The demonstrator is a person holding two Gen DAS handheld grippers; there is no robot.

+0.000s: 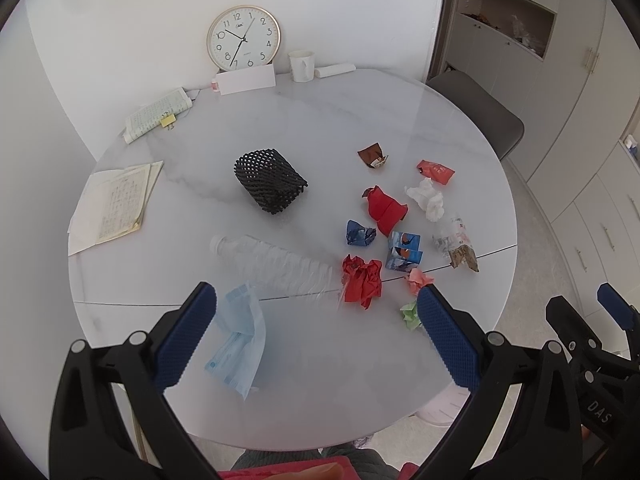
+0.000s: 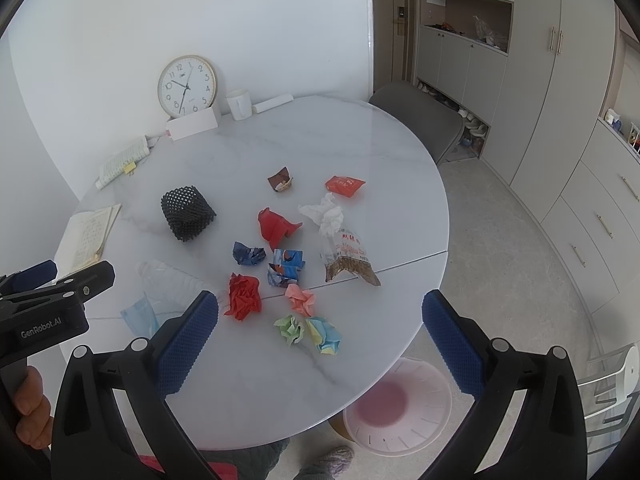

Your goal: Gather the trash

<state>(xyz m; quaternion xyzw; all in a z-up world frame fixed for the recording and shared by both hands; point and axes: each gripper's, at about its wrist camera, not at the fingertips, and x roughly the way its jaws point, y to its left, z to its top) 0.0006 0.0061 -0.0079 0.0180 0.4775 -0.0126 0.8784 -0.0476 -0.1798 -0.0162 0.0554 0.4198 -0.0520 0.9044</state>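
Trash lies scattered on the round white table [image 1: 320, 120] [image 2: 360, 140]: a crushed clear bottle [image 1: 272, 262] [image 2: 168, 276], a blue face mask [image 1: 240, 340] [image 2: 140, 316], a red paper ball [image 1: 362, 282] [image 2: 243, 296], a white tissue [image 1: 426, 198] [image 2: 326, 212], blue wrappers [image 1: 404, 250] [image 2: 286, 266], and several smaller crumpled papers. A pale pink bin [image 2: 396, 404] stands on the floor under the table's near right edge. My left gripper [image 1: 316, 336] hovers open above the near edge, empty. My right gripper [image 2: 320, 344] hangs open above the coloured paper balls [image 2: 324, 334].
A black mesh foam sleeve [image 1: 268, 180] [image 2: 186, 218] lies mid-table. A clock [image 1: 243, 38], a white mug [image 1: 302, 65], notebooks [image 1: 112, 204] and a booklet [image 1: 158, 114] sit at the back and left. A grey chair [image 2: 420, 118] and cabinets [image 2: 560, 120] stand to the right.
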